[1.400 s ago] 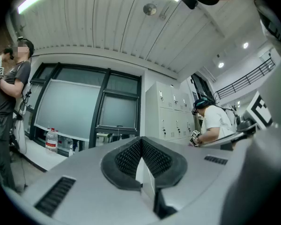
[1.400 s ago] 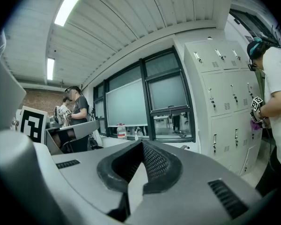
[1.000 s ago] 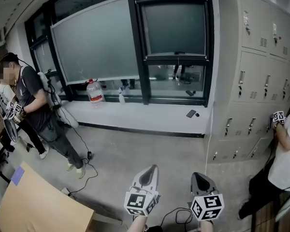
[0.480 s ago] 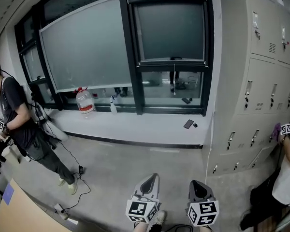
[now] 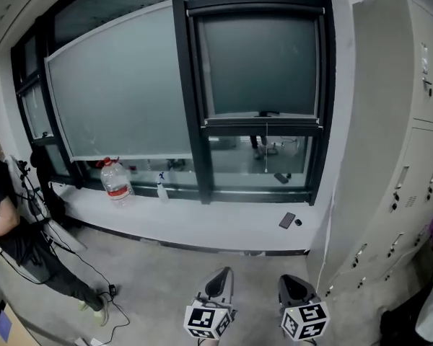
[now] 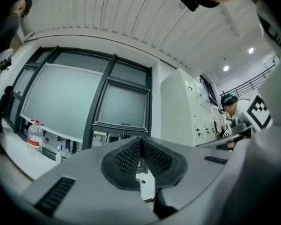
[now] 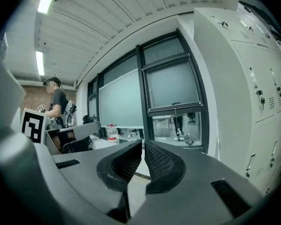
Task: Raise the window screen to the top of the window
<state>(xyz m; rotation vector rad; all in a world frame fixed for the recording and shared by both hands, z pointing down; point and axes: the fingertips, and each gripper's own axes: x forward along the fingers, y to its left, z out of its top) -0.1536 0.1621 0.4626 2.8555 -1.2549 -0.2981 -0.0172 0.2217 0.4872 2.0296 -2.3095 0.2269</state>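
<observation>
1. The window screen (image 5: 263,63) is covering the upper part of the rt window pane. Its bottom bar is sitting part-way down, w/ clear glass showing under it and a thin pull cord (image 5: 265,148) hanging from the bar.
2. The left tool (image 5: 221,274) is hovering well below the screen, over the floor (image 5: 151,272), not touching it. Its jaws are pressing together w/ nothing btwn them.
3. The right tool (image 5: 290,282) is hovering just beside the left one, also well below the screen. Its jaws are meeting at the tips and gripping nothing.
4. A wider grey screen (image 5: 123,92) is hanging just left of the window screen.
5. On the window ledge (image 5: 202,225), a water bottle (image 5: 115,182) and a spray bottle (image 5: 161,188) are standing below-left of the screen. A phone (image 5: 286,220) is lying below it.
6. Grey lockers (image 5: 397,143) are standing right of the screen, and a person (image 5: 7,244) is standing far to its lower left.
</observation>
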